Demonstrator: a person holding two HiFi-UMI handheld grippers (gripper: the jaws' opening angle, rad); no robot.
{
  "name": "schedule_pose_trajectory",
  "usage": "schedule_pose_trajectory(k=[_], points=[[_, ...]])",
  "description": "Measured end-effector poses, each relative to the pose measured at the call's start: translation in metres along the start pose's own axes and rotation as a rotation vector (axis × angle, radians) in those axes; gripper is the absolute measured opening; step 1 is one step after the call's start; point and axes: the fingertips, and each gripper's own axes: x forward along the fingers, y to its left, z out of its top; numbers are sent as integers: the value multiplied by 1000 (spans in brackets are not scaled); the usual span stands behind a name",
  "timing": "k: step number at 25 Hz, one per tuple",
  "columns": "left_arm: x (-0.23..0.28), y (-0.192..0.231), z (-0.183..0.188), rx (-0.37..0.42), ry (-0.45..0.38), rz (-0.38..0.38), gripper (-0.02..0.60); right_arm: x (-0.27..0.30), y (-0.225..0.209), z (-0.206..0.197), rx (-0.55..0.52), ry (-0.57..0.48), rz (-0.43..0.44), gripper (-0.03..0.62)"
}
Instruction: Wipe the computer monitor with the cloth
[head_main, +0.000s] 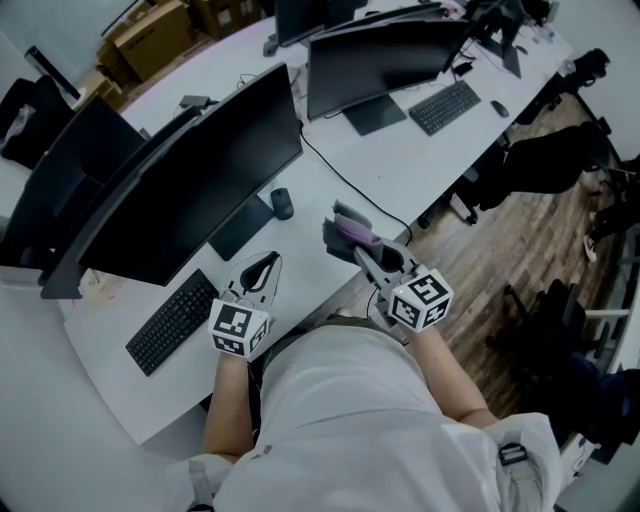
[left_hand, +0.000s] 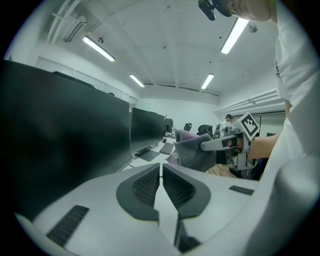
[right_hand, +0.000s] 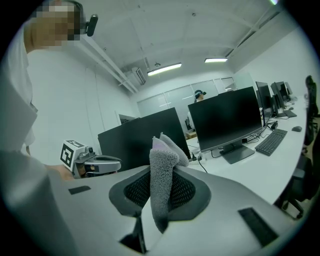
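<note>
A wide black computer monitor (head_main: 190, 185) stands on the white desk (head_main: 330, 200) ahead of me, and fills the left of the left gripper view (left_hand: 60, 135). My right gripper (head_main: 362, 250) is shut on a grey and lilac cloth (head_main: 350, 232), held above the desk's front edge to the right of the screen. In the right gripper view the cloth (right_hand: 161, 180) stands folded between the jaws, with the monitor (right_hand: 140, 140) beyond. My left gripper (head_main: 267, 264) hovers near the monitor's foot, shut with nothing in it (left_hand: 161, 172).
A black keyboard (head_main: 172, 322) lies at the front left and a mouse (head_main: 282, 203) by the monitor's stand. A cable runs across the desk. A second monitor (head_main: 385, 60) with its keyboard (head_main: 445, 106) stands farther back. Office chairs (head_main: 545, 160) are on the wooden floor at right.
</note>
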Motion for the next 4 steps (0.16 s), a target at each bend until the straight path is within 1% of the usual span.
schedule_pose_trajectory(k=[4], points=[[1,-5,0,0,6,1,2,-5,-2,0,7,0,-1,72]])
